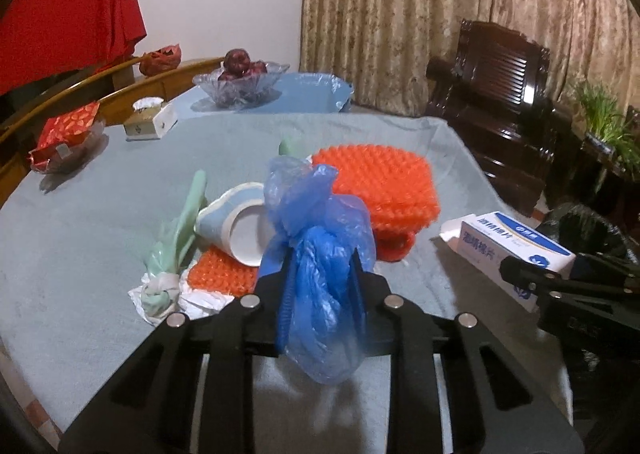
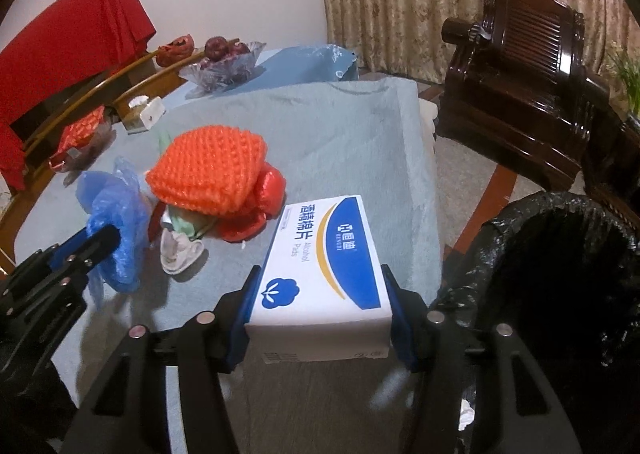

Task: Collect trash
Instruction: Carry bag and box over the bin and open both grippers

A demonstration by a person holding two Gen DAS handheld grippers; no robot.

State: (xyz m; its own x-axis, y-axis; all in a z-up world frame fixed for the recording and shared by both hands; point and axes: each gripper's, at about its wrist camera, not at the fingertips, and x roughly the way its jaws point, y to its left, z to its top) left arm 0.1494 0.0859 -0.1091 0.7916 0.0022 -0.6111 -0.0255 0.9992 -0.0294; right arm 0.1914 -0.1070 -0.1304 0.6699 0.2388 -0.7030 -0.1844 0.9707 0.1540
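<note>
**Two grippers holding trash above a cloth-covered table**

Left wrist view. The left gripper is pinched on a crumpled blue plastic bag, which bulges above and hangs below the fingers. Behind it, a pale blue-grey cloth covers the table. At 12 o'clock from the bag lies an orange bubble-wrap sheet; at 9 o'clock a tipped paper cup rests on a second orange piece, beside a knotted pale green bag. At 10 o'clock, near the table's far edge, stand a tissue box and a glass bowl of red fruit. A patterned beige curtain closes the room, with a dark wooden armchair at 2 o'clock.

Right wrist view. The right gripper clamps a white-and-blue box by its two long sides, above the table's near edge. The box reads "Alcohol Pads", with Chinese characters and a cotton-boll emblem; the brand lettering is too small to read. At 3 o'clock a black-lined trash bin stands on the floor just beside the table. The left gripper, with the blue bag, appears at 9 o'clock.
</note>
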